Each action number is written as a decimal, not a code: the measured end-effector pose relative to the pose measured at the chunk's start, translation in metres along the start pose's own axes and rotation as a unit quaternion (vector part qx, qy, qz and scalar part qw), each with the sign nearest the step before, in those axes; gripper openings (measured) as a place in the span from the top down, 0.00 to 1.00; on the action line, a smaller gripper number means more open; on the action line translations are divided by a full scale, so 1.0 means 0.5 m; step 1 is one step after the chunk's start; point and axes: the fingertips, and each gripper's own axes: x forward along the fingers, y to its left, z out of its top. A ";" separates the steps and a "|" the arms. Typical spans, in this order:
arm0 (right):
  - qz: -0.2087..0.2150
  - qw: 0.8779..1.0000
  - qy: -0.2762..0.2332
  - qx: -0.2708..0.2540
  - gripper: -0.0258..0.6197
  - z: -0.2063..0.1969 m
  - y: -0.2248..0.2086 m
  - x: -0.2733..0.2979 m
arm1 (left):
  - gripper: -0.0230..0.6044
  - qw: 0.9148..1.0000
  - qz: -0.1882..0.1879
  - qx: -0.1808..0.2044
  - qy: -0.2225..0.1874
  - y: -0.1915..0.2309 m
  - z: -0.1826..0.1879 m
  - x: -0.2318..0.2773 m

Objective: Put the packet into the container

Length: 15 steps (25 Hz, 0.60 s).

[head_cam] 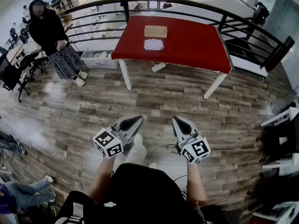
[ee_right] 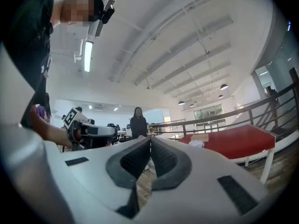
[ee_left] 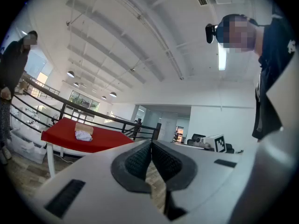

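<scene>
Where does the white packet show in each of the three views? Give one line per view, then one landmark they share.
Head view: packet upper centre, on the red table, just nearer than the brown box.
Left gripper view: packet at left, below mid-height.
Right gripper view: packet right of centre.
Shared landmark: the red table.

I see the packet (head_cam: 153,44) on the table (head_cam: 196,45) just before the box (head_cam: 155,31) (both left of its middle), a railing (head_cam: 196,3) behind, and a person (head_cam: 51,36) standing farther left.
</scene>
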 end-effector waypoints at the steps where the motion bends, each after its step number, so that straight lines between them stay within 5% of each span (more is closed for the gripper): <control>1: 0.000 1.000 0.002 -0.001 0.93 -0.002 -0.010 0.011 | 0.95 1.000 0.000 -0.002 -0.001 0.011 0.001 0.007; 15: 0.007 1.000 0.017 0.002 0.93 -0.015 -0.181 0.289 | 0.95 1.000 -0.006 -0.003 -0.002 0.293 0.057 0.160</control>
